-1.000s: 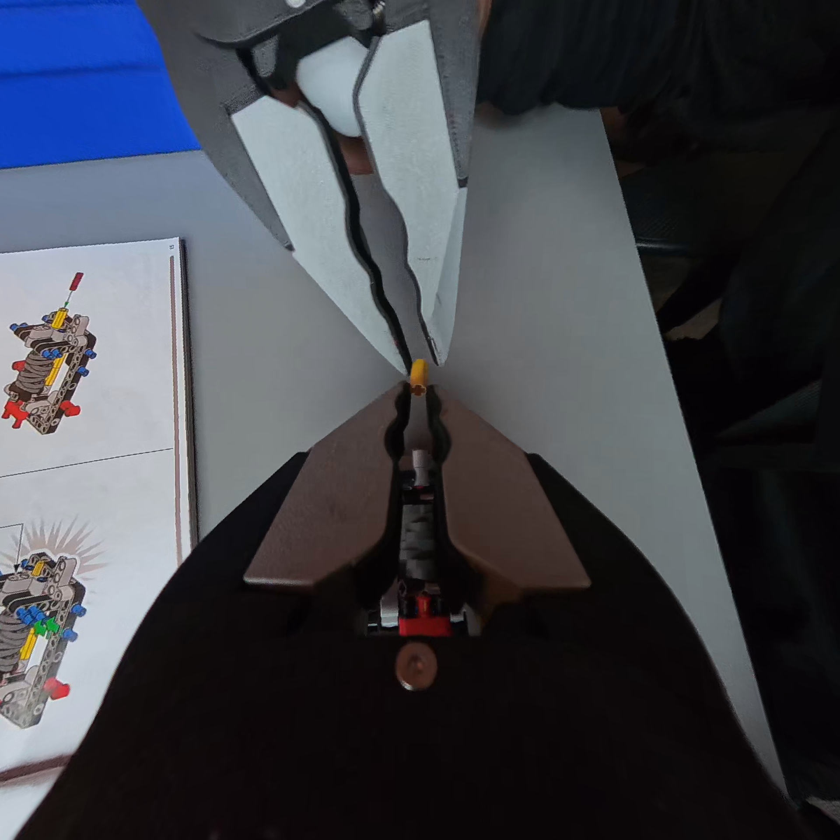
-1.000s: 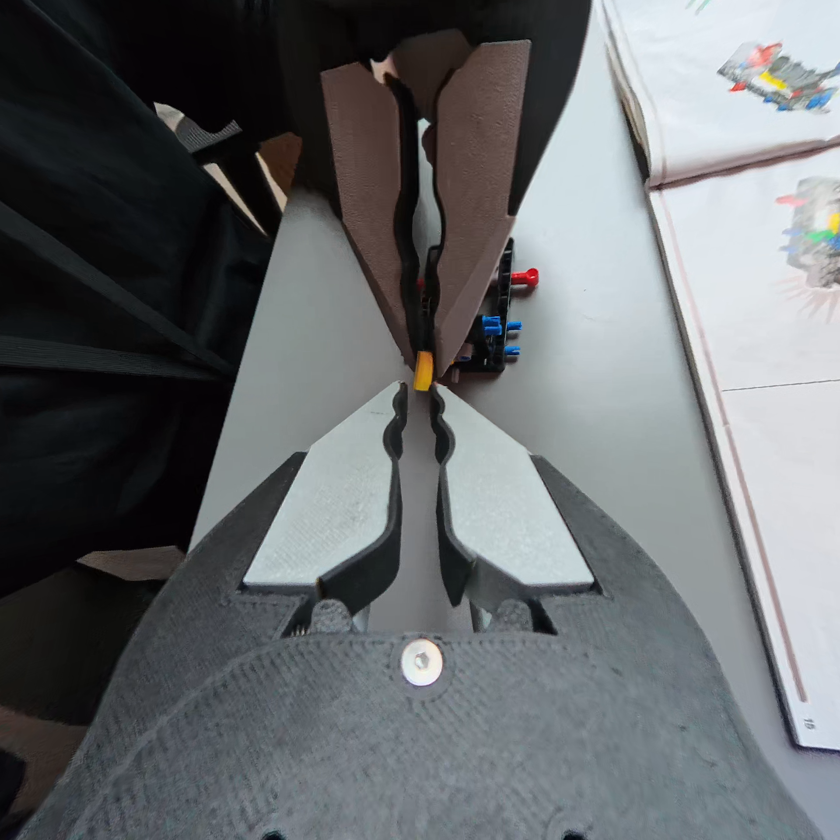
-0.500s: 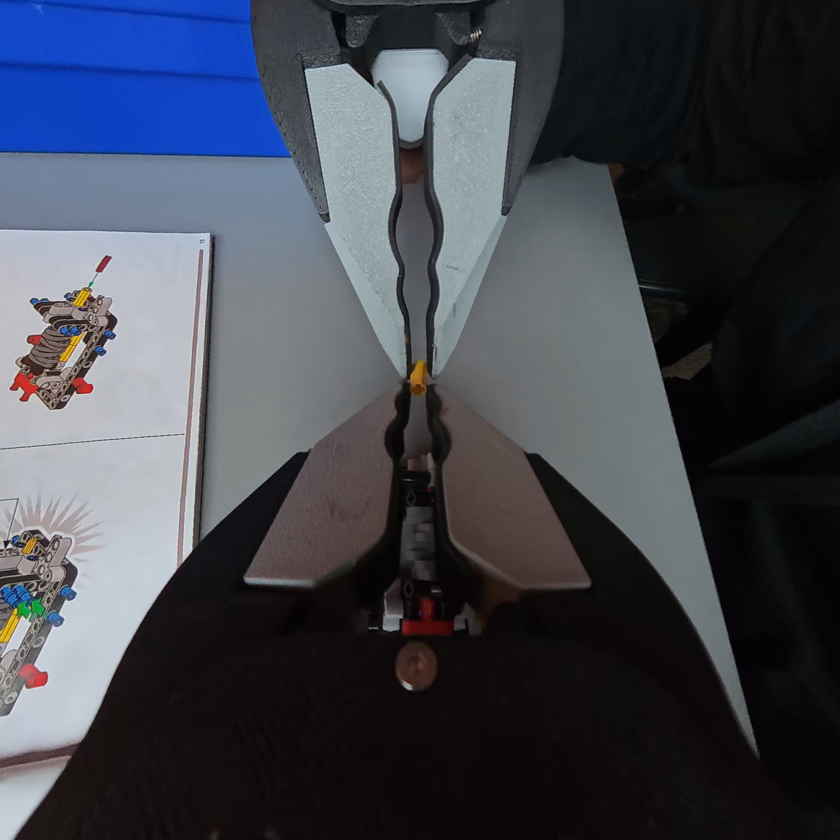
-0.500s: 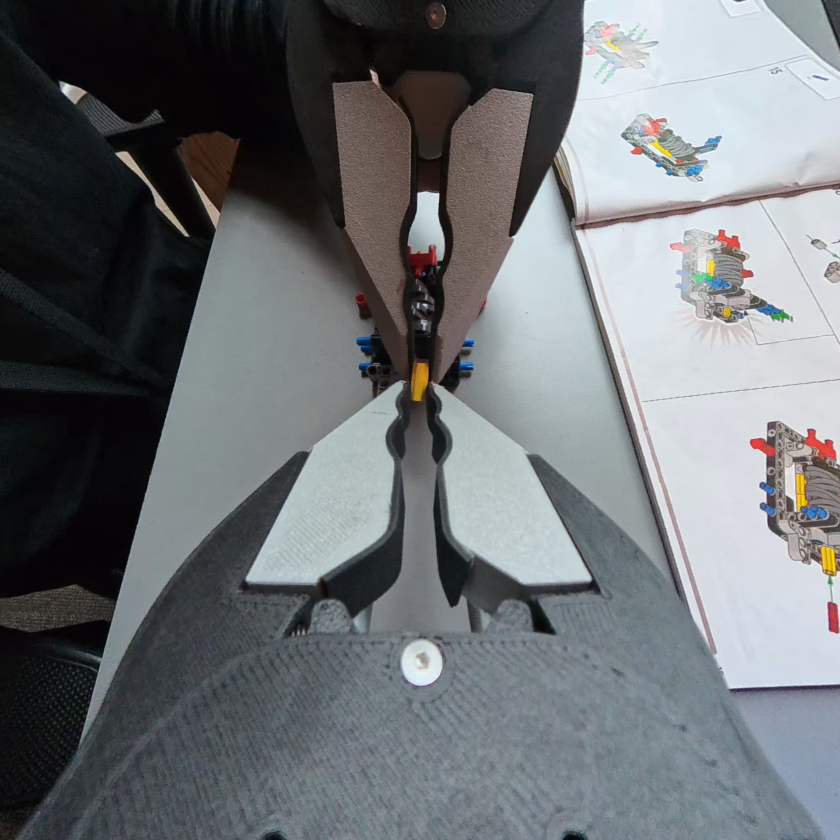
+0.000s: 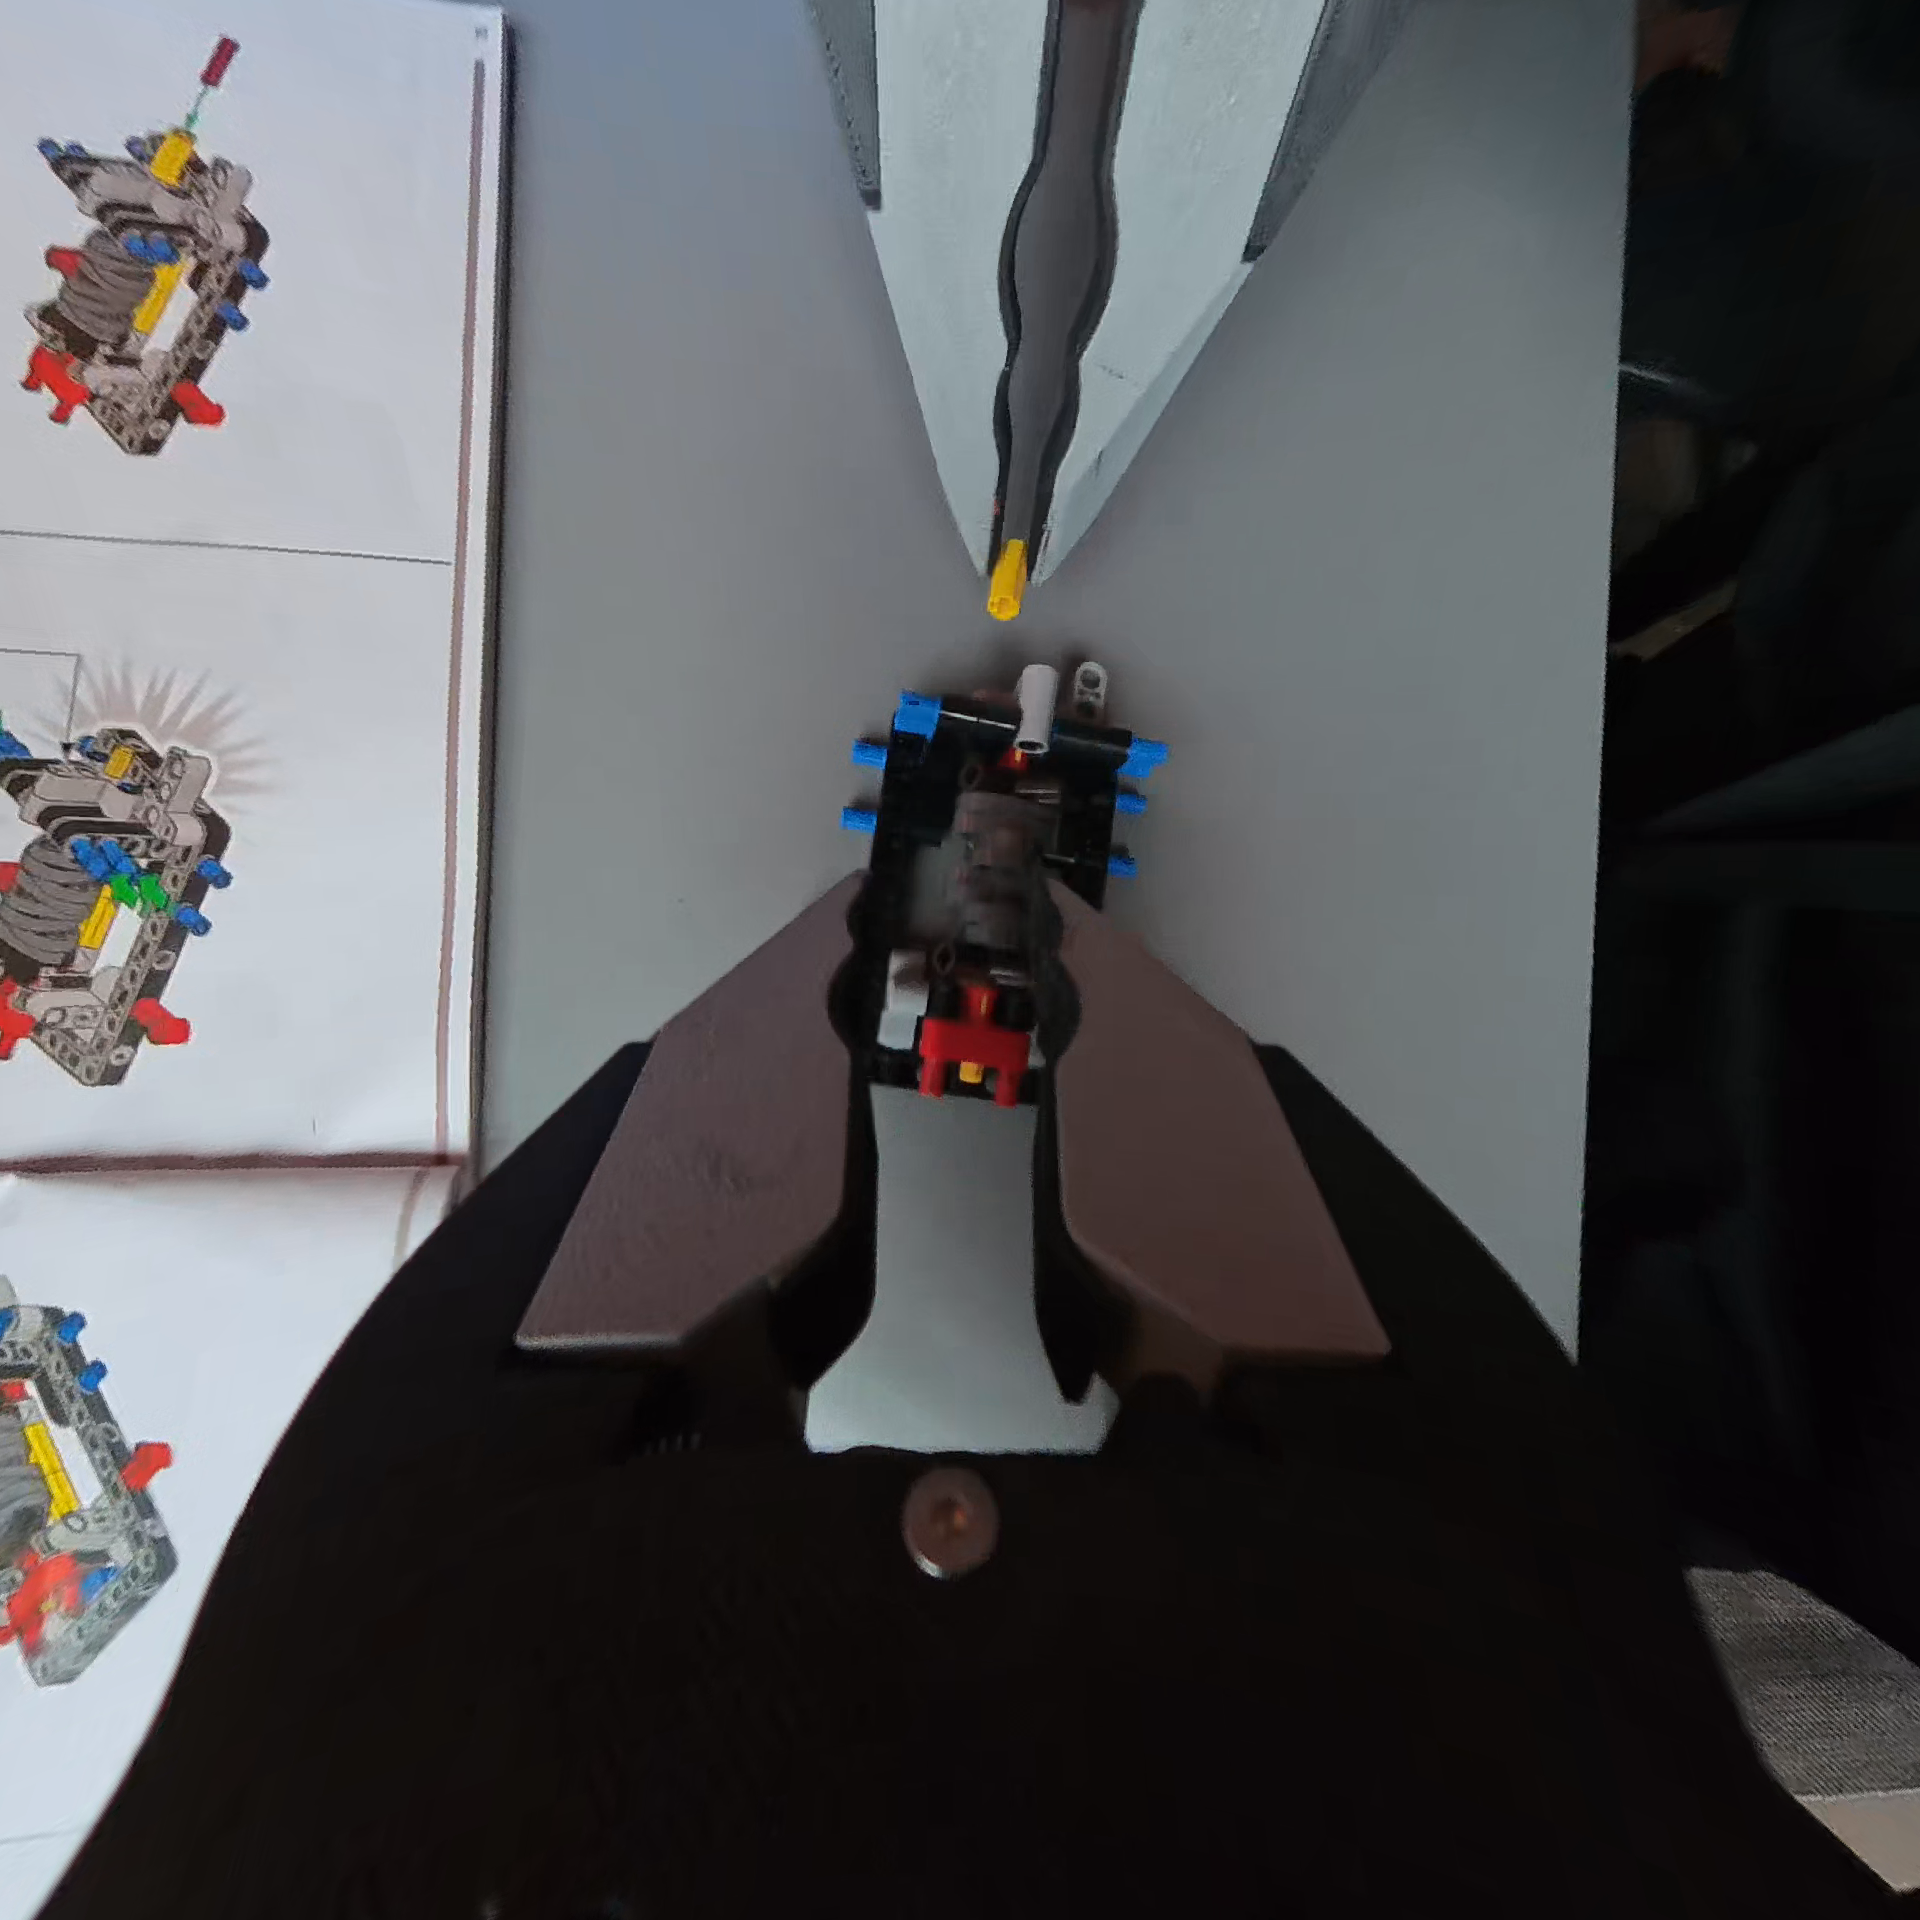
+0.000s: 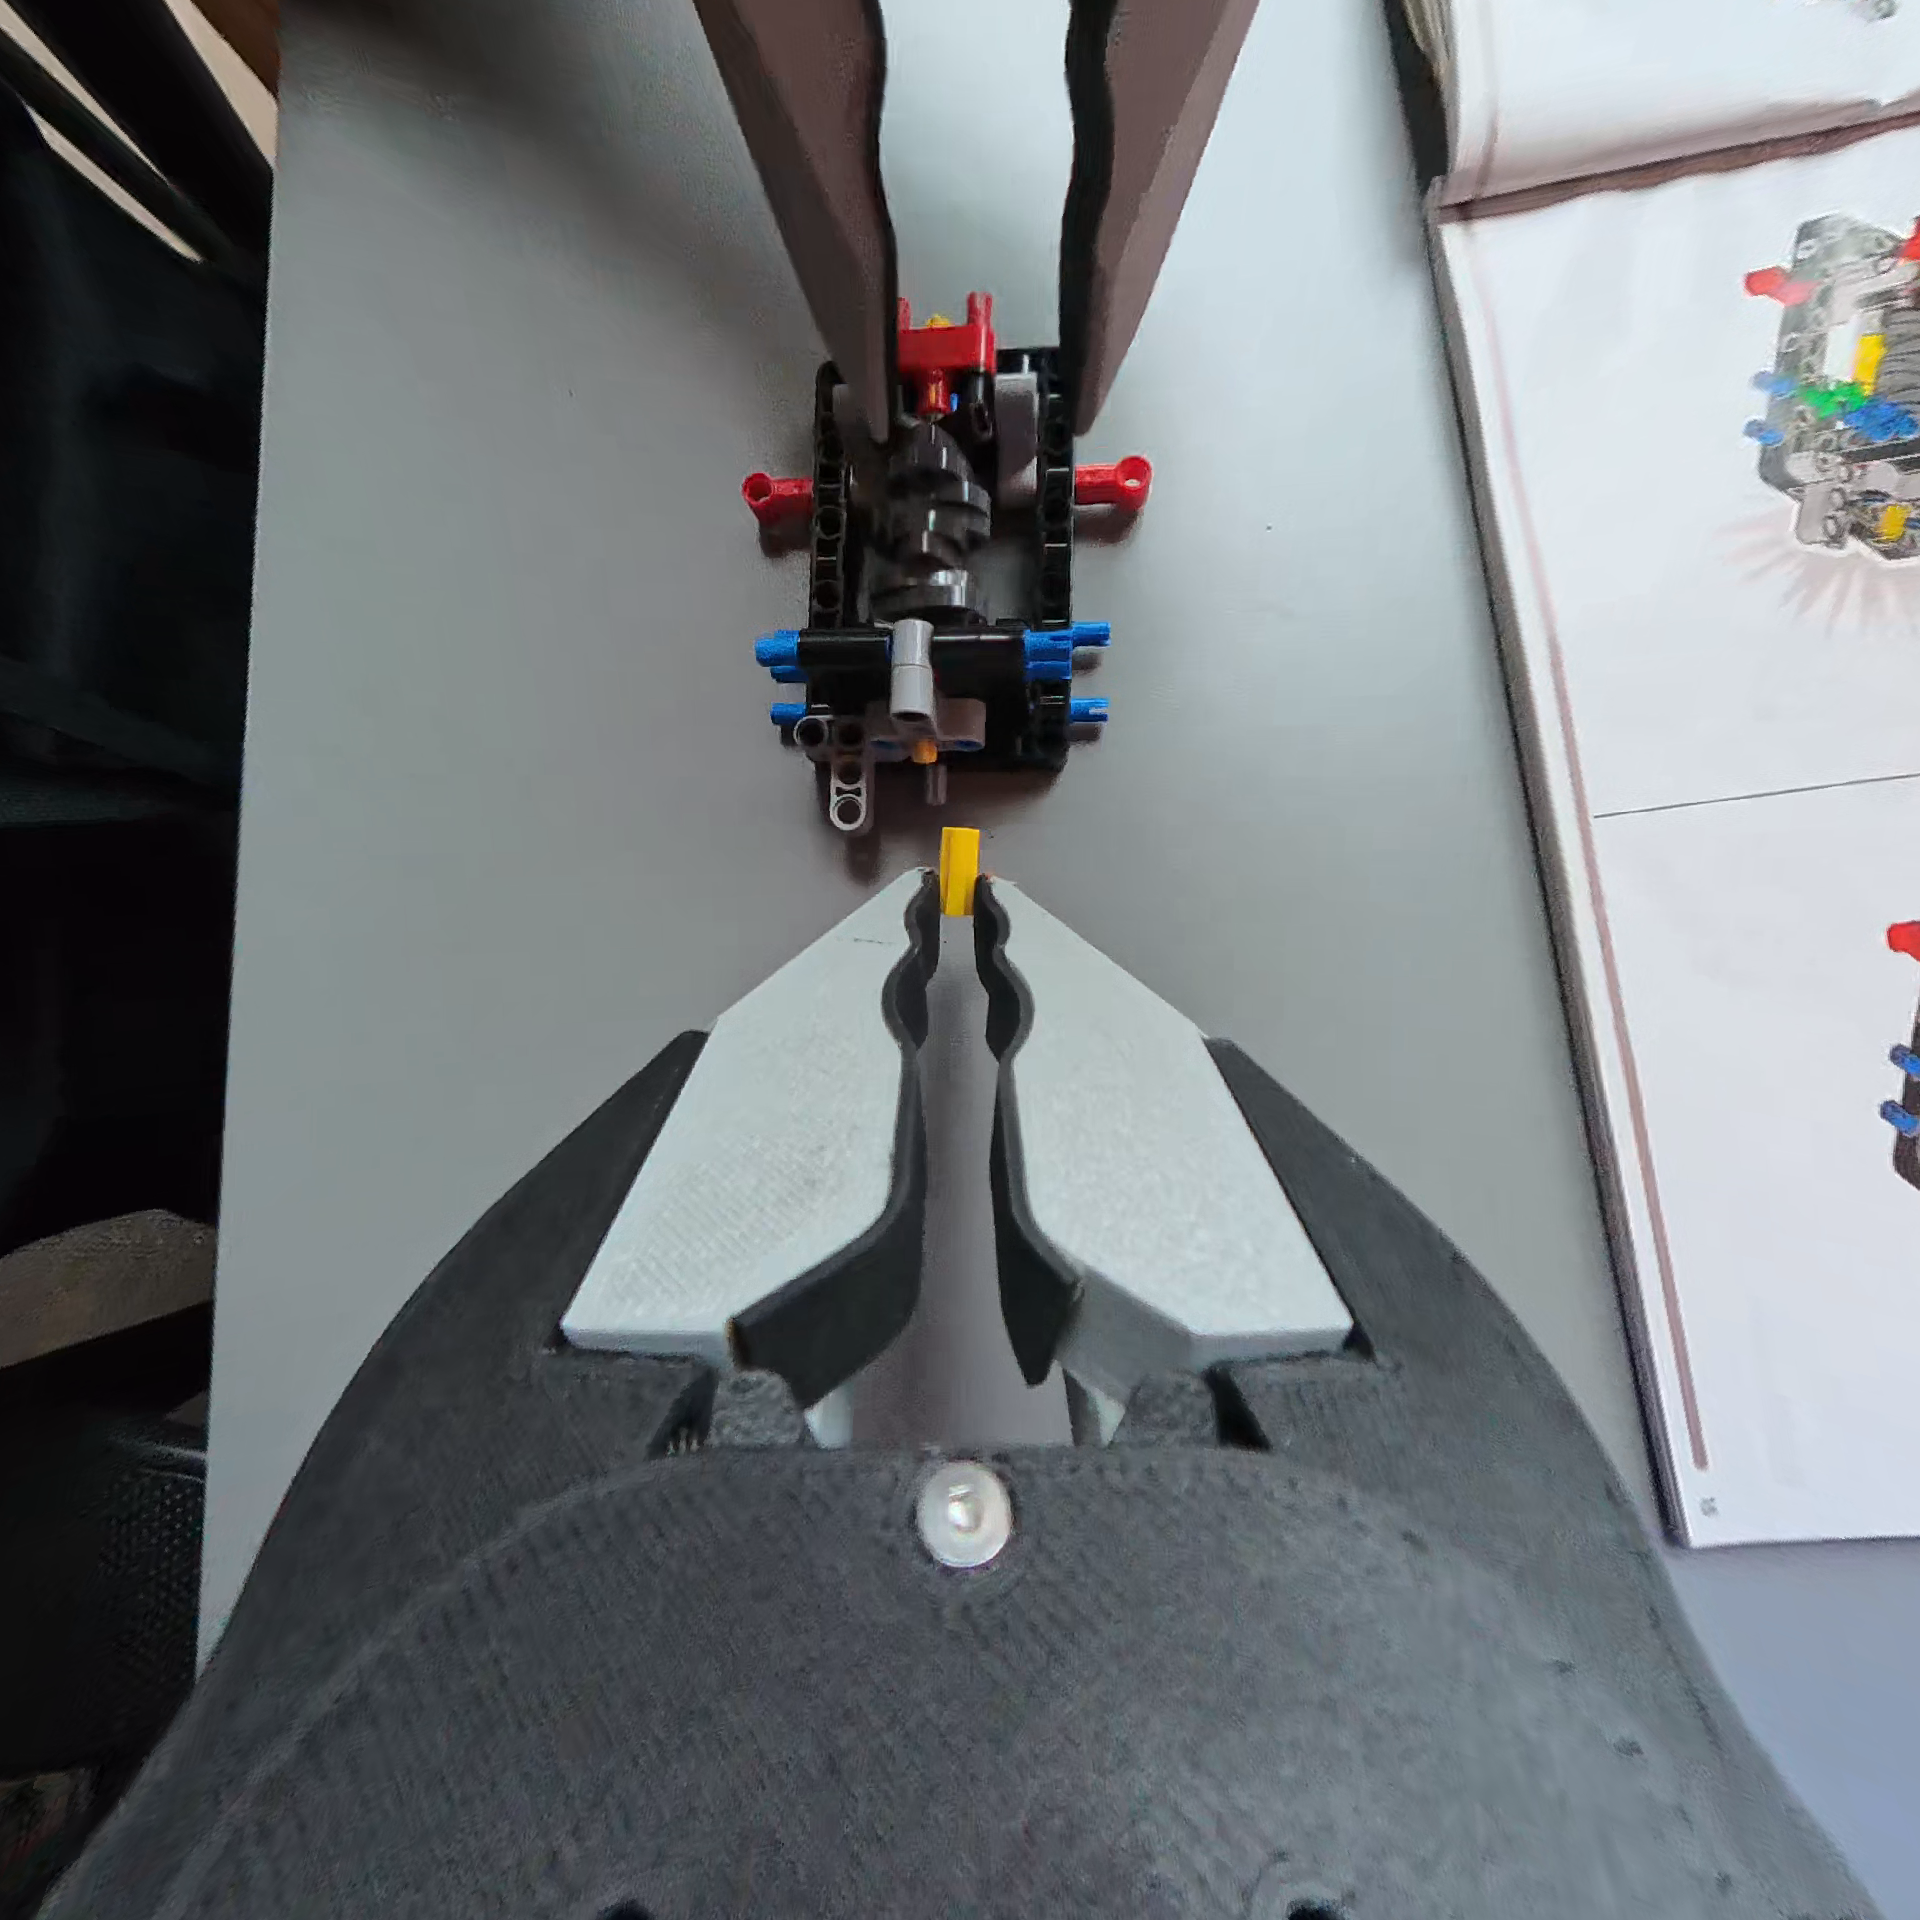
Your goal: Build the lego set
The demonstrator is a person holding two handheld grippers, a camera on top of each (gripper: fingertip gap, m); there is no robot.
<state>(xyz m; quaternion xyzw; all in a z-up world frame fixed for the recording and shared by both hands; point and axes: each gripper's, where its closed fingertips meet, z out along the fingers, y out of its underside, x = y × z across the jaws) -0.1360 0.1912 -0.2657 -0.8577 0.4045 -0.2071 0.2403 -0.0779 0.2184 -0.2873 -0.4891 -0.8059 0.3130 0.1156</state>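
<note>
The lego assembly [image 5: 987, 831], a black frame with blue pins, red parts and a dark coil, lies flat on the grey table [image 5: 675, 520]. My left gripper [image 5: 971, 899] has brown fingers and is open, its jaws standing on either side of the assembly's red end. My right gripper [image 6: 956, 881] has pale grey fingers and is shut on a small yellow piece [image 6: 957, 857]. It holds the piece just short of the assembly's [image 6: 940, 561] grey-pin end, with a small gap. The right gripper [image 5: 1013, 566] and yellow piece [image 5: 1006, 592] also show in the left wrist view.
An open instruction booklet [image 5: 229, 623] lies beside the assembly, and it is at the right in the right wrist view [image 6: 1714, 727]. The table's long edge [image 5: 1610, 727] runs close on the other side, with dark chairs and floor beyond. The left gripper's tips are roughly 8 cm from the right gripper's.
The left gripper opened and let go of the assembly, which now lies flat on the table. The grippers drew apart, and the yellow piece stayed in the right gripper.
</note>
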